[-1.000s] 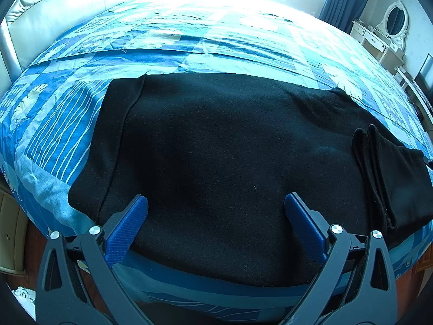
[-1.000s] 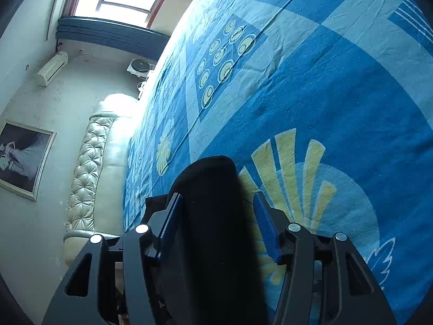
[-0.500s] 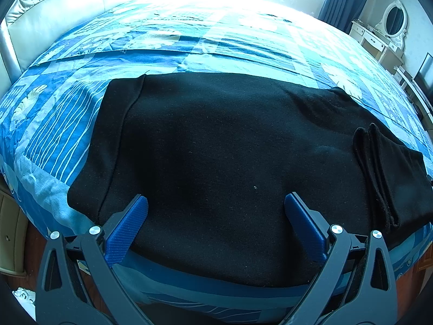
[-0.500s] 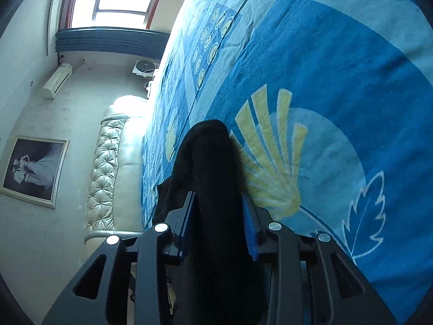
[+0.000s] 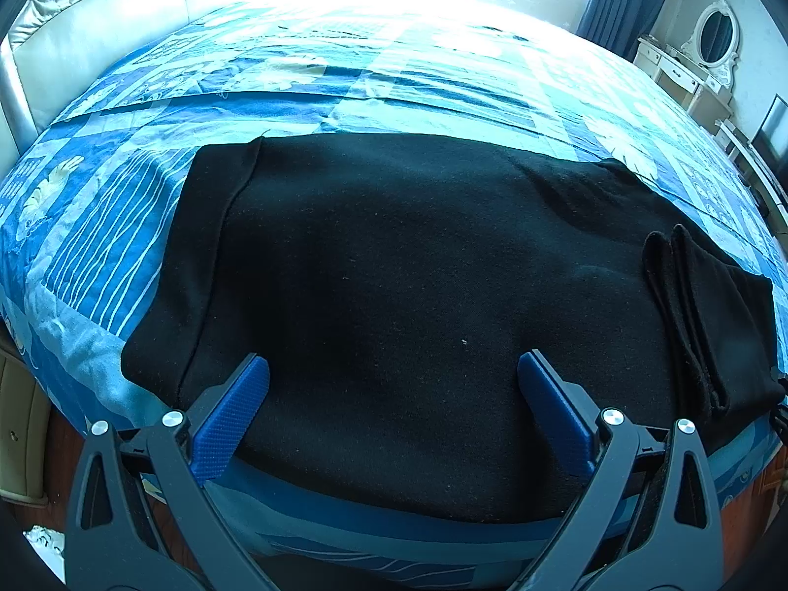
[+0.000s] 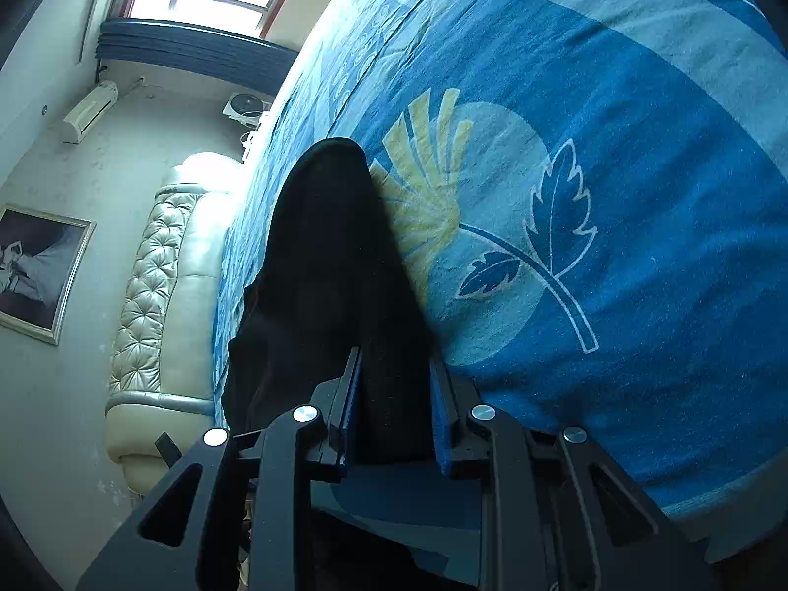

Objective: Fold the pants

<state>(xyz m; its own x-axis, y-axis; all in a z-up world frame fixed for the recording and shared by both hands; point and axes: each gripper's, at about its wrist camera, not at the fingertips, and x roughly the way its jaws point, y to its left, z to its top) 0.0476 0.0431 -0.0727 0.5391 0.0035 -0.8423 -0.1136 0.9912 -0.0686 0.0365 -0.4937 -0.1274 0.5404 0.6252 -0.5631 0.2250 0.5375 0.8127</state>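
Lying spread flat across the near edge of the bed's blue patterned bedspread: black pants, one end already doubled back on itself. Hovering over them with jaws wide apart, gripping nothing: left claw. Closing on a bunched fold of the pants: right claw.

Pants spread flat on the bed's near edge, over the bedsheet; folded leg ends stacked on their right part; headboard far left; dressing table far right
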